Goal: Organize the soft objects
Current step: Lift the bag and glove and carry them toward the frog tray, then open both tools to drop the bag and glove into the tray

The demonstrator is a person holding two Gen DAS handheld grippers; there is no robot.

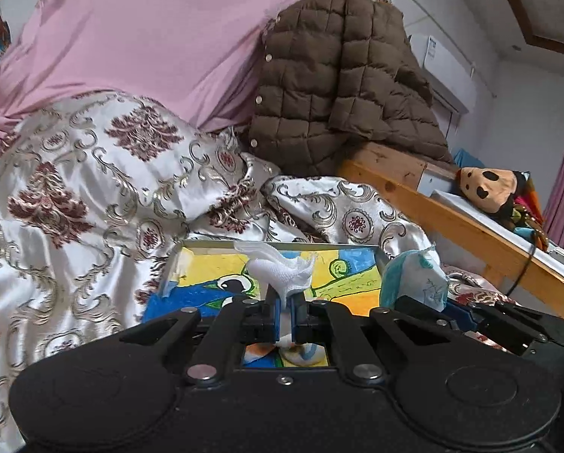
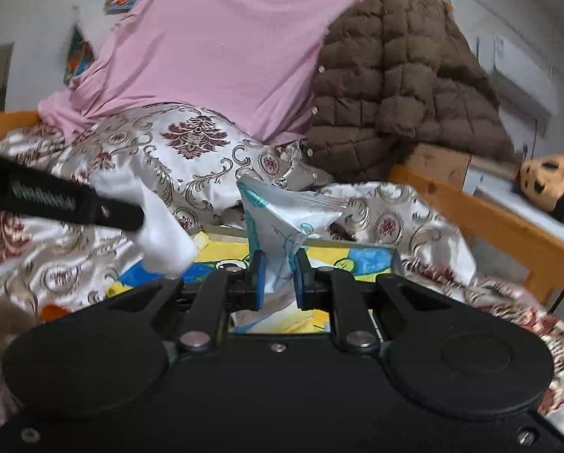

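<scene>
Both our grippers pinch cloths over the tray (image 1: 206,243): left gripper (image 1: 285,302) grips a white cloth (image 1: 282,271), right gripper (image 2: 278,275) a blue-printed cloth (image 2: 285,211), near its far edge.

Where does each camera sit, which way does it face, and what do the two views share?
Left wrist: rides on the left hand-held gripper, facing forward over the bed; its own black body and fingers show, shut on white gauze.
Right wrist: rides on the right hand-held gripper, facing the same way; its fingers pinch a packet, and the left gripper enters from the left with the gauze.
Shared: painting, quilt, pink sheet, brown jacket, doll.
</scene>
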